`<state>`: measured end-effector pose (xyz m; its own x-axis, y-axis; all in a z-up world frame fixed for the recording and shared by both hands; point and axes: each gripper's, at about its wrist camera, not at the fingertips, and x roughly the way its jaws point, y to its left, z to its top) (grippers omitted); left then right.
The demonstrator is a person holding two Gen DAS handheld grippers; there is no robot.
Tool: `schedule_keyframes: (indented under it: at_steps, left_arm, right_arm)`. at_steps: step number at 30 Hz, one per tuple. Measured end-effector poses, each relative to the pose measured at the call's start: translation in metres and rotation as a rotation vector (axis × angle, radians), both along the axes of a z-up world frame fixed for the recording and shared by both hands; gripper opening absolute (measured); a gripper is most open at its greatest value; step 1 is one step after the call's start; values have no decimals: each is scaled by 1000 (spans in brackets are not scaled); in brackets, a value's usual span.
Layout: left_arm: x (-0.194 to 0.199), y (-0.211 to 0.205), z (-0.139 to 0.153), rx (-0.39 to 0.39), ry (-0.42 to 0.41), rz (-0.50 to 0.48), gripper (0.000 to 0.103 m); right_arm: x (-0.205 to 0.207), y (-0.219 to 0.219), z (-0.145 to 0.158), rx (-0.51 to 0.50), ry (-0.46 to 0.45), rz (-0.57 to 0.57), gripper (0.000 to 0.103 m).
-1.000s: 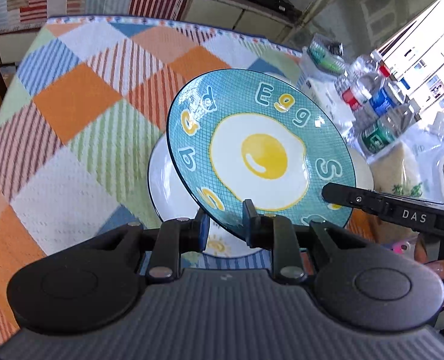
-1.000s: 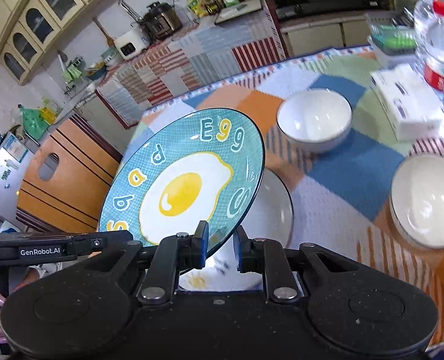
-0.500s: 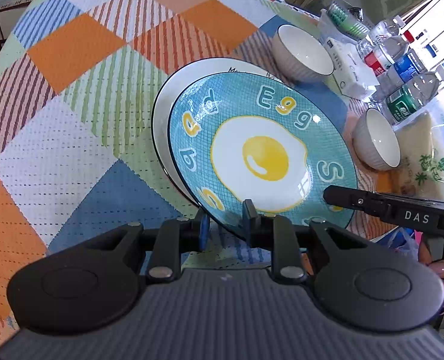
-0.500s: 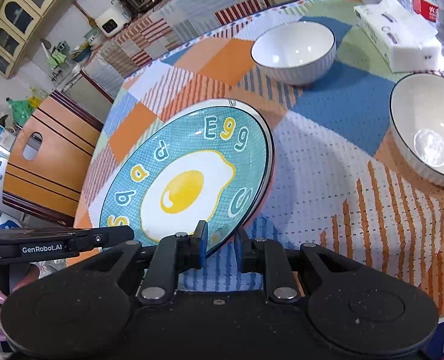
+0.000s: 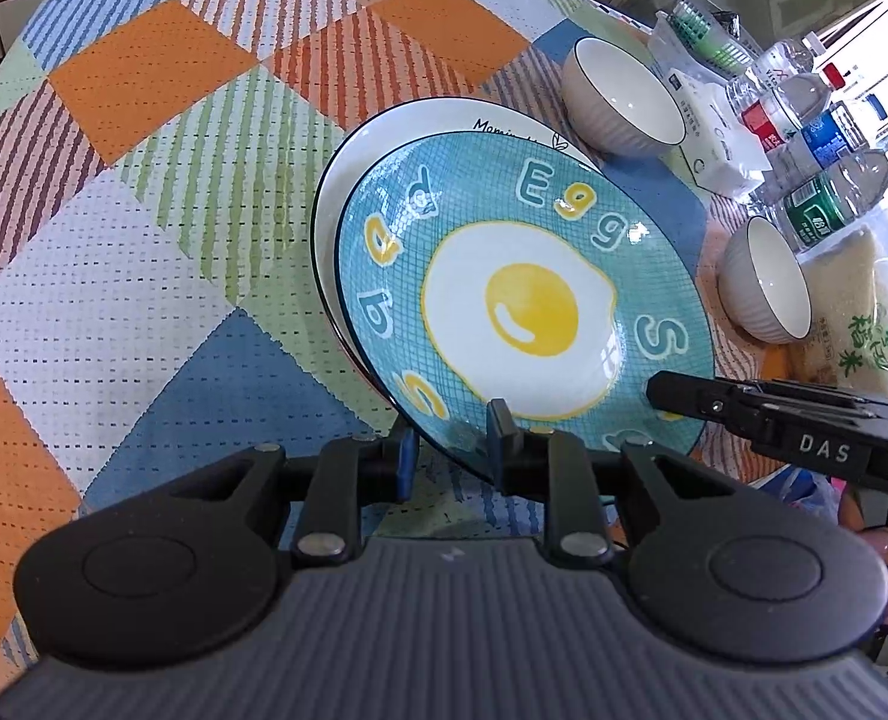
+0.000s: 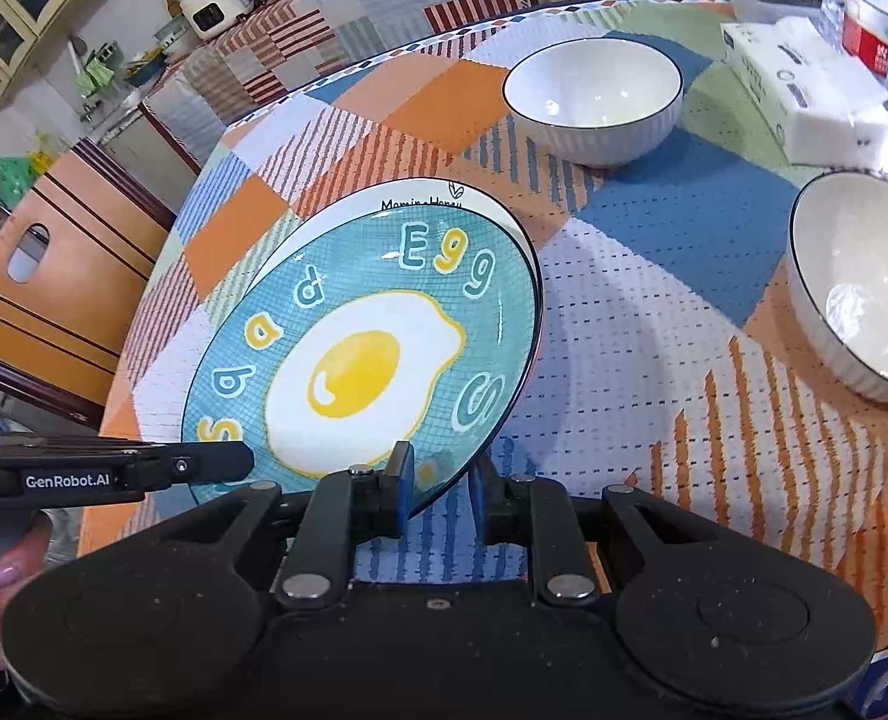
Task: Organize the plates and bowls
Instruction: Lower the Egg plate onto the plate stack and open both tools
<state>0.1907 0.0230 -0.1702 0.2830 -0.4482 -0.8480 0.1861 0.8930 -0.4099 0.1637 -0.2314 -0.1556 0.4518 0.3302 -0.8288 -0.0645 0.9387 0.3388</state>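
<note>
**Egg plate held over white plate**

The egg plate (image 5: 522,312) is gripped at its near rim by both claws: the left claw (image 5: 451,450) and the right claw (image 6: 441,477) are each clenched on it. It is held tilted just above a white plate (image 5: 348,180) lying on the surface (image 5: 144,210). Two bowls (image 6: 594,99) are seen beyond, well apart from the plates.

The left hand-held gripper (image 5: 451,441) pinches the near rim of a teal plate (image 5: 522,306) printed with a fried egg, one finger on each face. Just beyond it, the plate lies tilted over a white plate (image 5: 348,180) on the chequered bench (image 5: 144,180). The right hand-held gripper (image 5: 660,387) reaches onto the rim from the right. Farther ahead to the right stand two white bowls (image 5: 624,102), a tissue pack (image 5: 714,132) and bottles (image 5: 816,180).
</note>
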Motion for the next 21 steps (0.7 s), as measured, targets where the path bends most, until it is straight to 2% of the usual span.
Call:
schedule_keyframes:
  at_steps: [3,7,9,14,17,21]
  left_arm:
    - [3,0,0,11,7,-8,22]
    - [9,3,-7,21,41,18,23]
    - [11,2,-9,22,45,21,23]
    - [11,-3,-7,55,40,34,25]
    - [7,-4,4,102,-1,37,28]
    - [-4,2,21,97,-20,48,28]
  right_arm:
    - [1,10,2,-74,-10,21,27]
    - [5,12,-3,-80,-2,13,28]
    - [4,17,-6,-115,-9,13,30]
    - [1,30,-6,-235,-76,47,37]
    - [0,30,-9,-301,-135,54,37]
    - [-9,12,6,-276,-204,35,37]
